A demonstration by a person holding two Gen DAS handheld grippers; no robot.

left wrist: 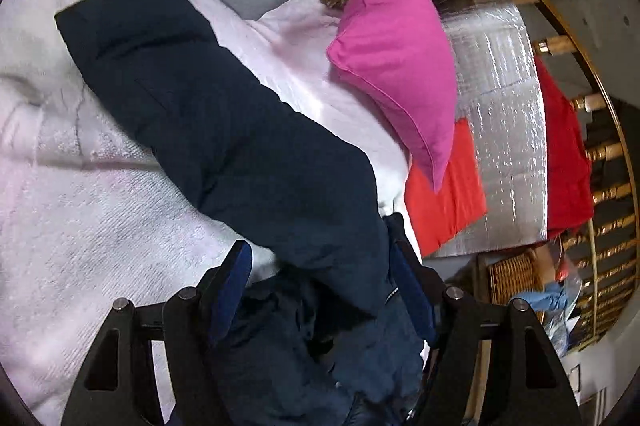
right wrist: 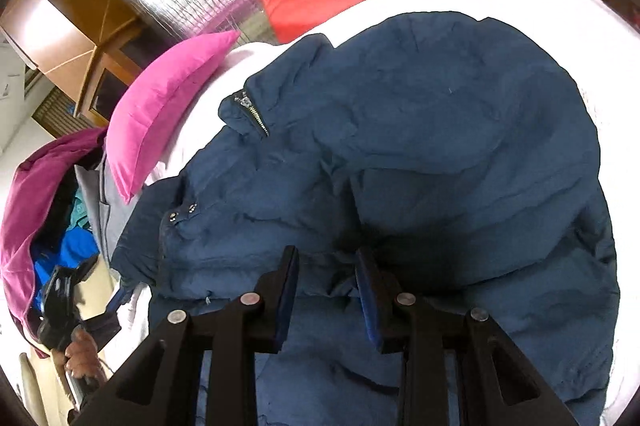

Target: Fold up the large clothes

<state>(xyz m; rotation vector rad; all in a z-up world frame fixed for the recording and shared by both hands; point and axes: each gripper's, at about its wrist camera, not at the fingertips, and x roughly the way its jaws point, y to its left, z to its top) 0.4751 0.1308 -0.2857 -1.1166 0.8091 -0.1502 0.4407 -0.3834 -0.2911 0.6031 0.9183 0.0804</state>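
A bed [left wrist: 80,186] with a pale pink cover carries a navy padded jacket [right wrist: 440,146], which lies just this side of a pink pillow [left wrist: 396,66]. The left hand-held gripper [left wrist: 320,246] stands spread with the jacket's sleeve [left wrist: 192,86] running out between its fingers, long axis away and to the left. The right hand-held gripper [right wrist: 328,258] is narrowed on a fold of the jacket's body, seemingly pinching it, though shadow hides the contact.

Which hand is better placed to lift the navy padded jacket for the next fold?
Right, probably: the right gripper looks pinched on bunched navy padded jacket fabric; the left gripper stands wide around its sleeve, not pressing it.
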